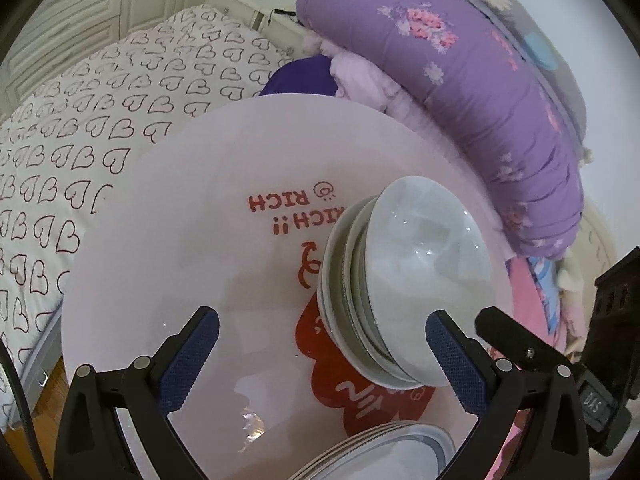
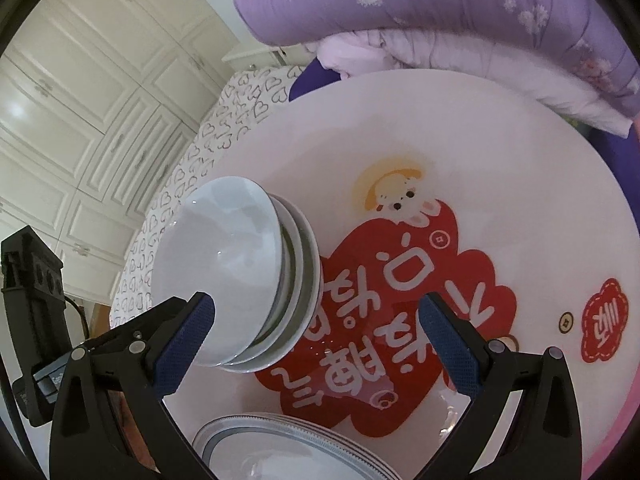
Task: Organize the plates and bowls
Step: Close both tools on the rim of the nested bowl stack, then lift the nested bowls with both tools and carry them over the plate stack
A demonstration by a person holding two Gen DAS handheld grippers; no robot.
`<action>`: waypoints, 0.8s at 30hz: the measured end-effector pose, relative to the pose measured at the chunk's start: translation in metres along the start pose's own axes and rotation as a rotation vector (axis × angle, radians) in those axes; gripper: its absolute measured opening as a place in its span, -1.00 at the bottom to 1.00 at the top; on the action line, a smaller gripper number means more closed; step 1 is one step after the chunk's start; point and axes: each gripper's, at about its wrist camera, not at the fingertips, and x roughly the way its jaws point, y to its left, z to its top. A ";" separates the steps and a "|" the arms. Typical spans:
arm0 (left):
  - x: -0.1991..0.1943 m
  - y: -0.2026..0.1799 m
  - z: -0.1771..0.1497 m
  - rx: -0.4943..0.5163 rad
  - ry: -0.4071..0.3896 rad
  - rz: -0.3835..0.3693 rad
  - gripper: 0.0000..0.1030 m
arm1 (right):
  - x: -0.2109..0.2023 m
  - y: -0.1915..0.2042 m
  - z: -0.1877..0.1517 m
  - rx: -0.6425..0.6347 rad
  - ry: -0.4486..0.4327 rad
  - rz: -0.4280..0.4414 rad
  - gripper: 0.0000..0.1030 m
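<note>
Hovering wide open, both sets of fingers are spread with nothing pinched: left gripper (image 1: 322, 354) and right gripper (image 2: 320, 340) hang over the round table (image 1: 168, 216). Between them stands the stack of bowls (image 2: 240, 276), nested on the red print; the stack of plates (image 2: 288, 444) lies at the near edge. Risk, I'd say: a clumsy nudge tipping that tall bowl stack.
</note>
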 end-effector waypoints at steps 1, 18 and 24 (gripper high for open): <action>0.002 0.000 0.000 0.000 -0.001 0.000 0.98 | 0.001 0.000 0.000 0.000 0.002 0.000 1.00; 0.044 0.004 0.003 -0.042 0.071 -0.032 0.49 | 0.026 -0.003 0.004 0.009 0.052 0.031 0.52; 0.046 0.007 0.005 -0.054 0.061 -0.081 0.14 | 0.034 -0.004 0.007 0.029 0.068 0.065 0.12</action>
